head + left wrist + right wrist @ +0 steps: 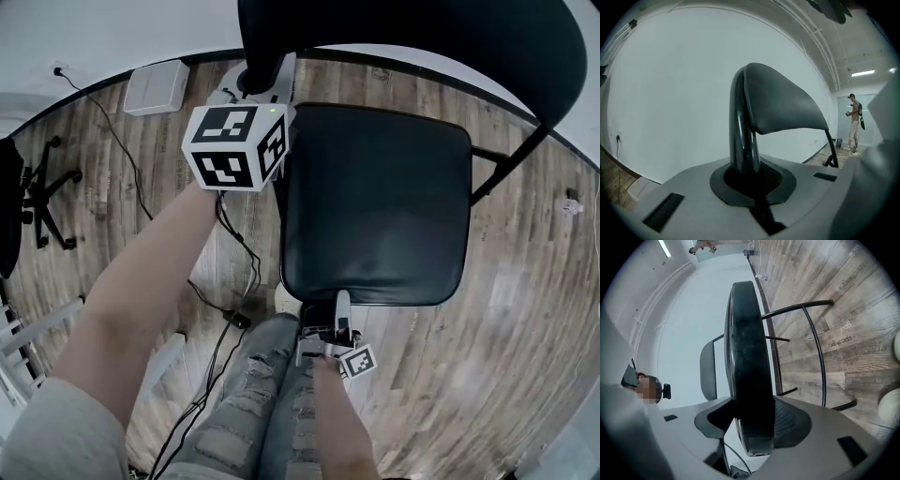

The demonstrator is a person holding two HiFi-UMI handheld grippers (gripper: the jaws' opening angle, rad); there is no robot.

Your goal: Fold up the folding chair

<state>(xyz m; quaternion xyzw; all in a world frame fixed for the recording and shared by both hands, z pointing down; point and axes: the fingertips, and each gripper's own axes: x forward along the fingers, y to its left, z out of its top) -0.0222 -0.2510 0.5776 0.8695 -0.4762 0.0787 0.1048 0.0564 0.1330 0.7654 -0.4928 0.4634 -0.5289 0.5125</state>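
Note:
A black folding chair stands open on the wood floor, its padded seat [375, 202] in the middle of the head view and its backrest [422, 37] at the top. My left gripper [251, 84] is shut on the black frame tube [742, 136] at the backrest's left side, just below the pad [783, 108]. My right gripper [328, 319] sits at the seat's front edge. In the right gripper view the seat [747, 366] runs edge-on between the jaws, and the right gripper [752, 427] is shut on it. The thin black legs [813, 348] show behind.
Black cables [225, 314] trail over the floor left of the chair. A white box [157, 86] lies by the wall and an office chair base [42, 197] stands far left. My legs in jeans [253, 403] are in front of the seat. A person [854, 123] stands far off.

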